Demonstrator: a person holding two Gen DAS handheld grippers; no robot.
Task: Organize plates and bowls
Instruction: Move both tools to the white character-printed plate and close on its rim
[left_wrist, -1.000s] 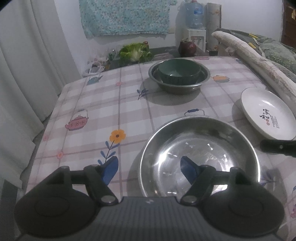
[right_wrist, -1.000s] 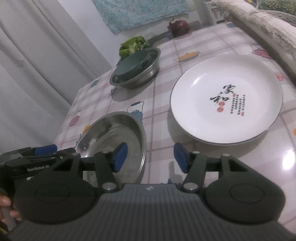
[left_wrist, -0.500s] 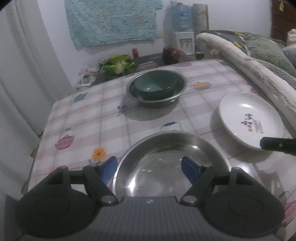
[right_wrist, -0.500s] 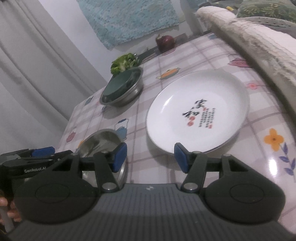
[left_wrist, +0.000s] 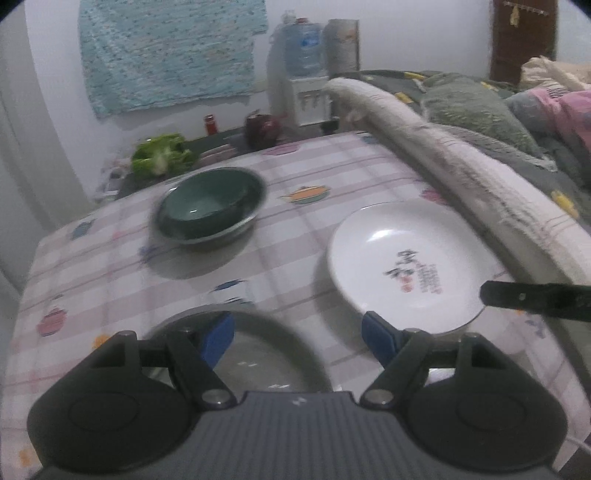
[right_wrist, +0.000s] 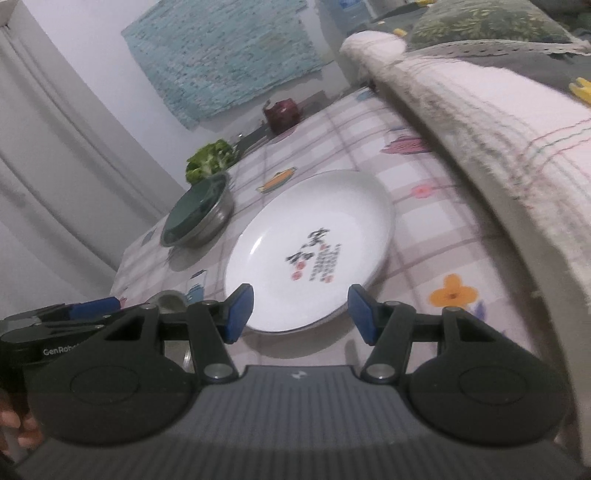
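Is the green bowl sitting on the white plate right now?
No, the green bowl sits inside a steel basin, apart from the white plate.

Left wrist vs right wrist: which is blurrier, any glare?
Left wrist: motion smear on the green bowl and steel basin; white plate shows soft highlights. Right wrist: plate lettering readable, blanket roll smeared, strong fisheye bend at the edges.
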